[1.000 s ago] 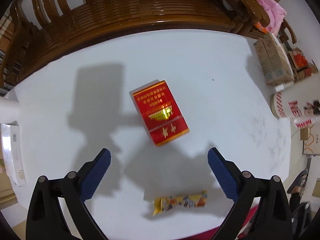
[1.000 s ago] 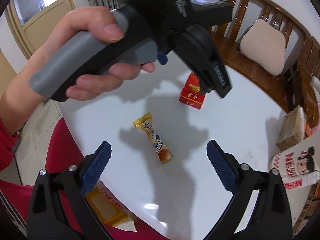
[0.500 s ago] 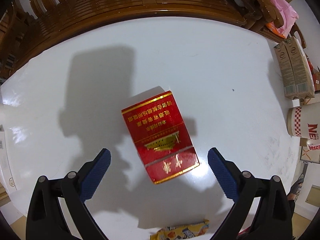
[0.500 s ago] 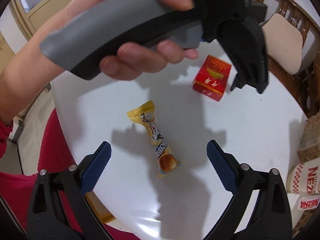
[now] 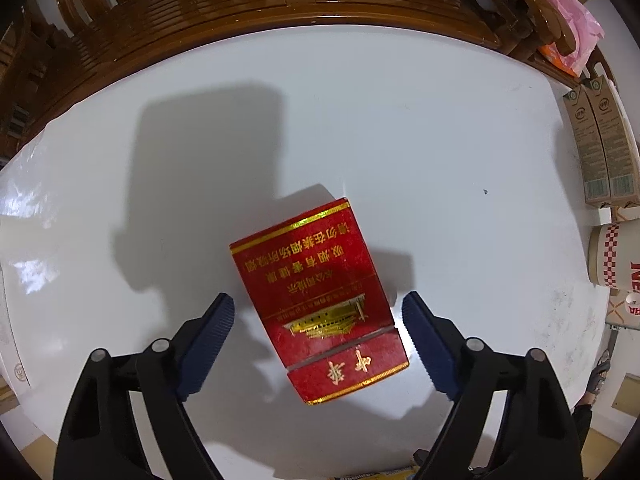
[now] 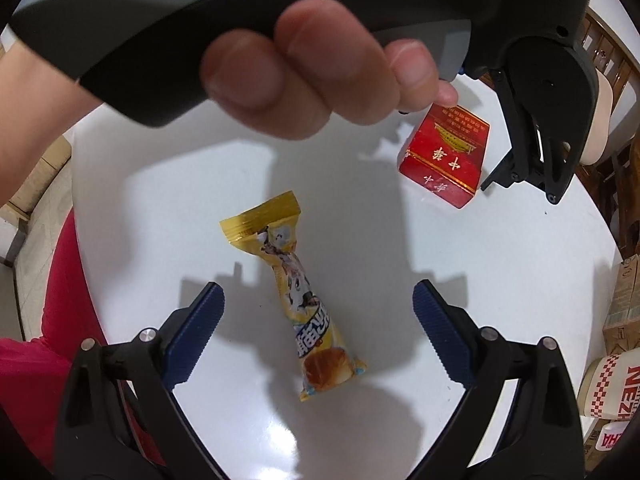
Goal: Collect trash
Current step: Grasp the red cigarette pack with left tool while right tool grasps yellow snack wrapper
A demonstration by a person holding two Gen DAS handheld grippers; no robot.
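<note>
Home: wooden bench [image 5: 248,12], white table [image 5: 420,120]

You look down on a glossy white round surface [image 5: 420,120] with hard shadows; a slatted brown wooden bench [image 5: 248,4] curves behind it, cardboard cartons [image 5: 600,148] stacked right.

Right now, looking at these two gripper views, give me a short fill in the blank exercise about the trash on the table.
1. The left gripper straddles the ____ box.
2. The right gripper straddles the ____ snack wrapper.
3. Both pieces of trash lie on a ____ table.
4. Neither gripper's pads press on anything, so both are ____.

Missing words: red; yellow; white; open
</note>
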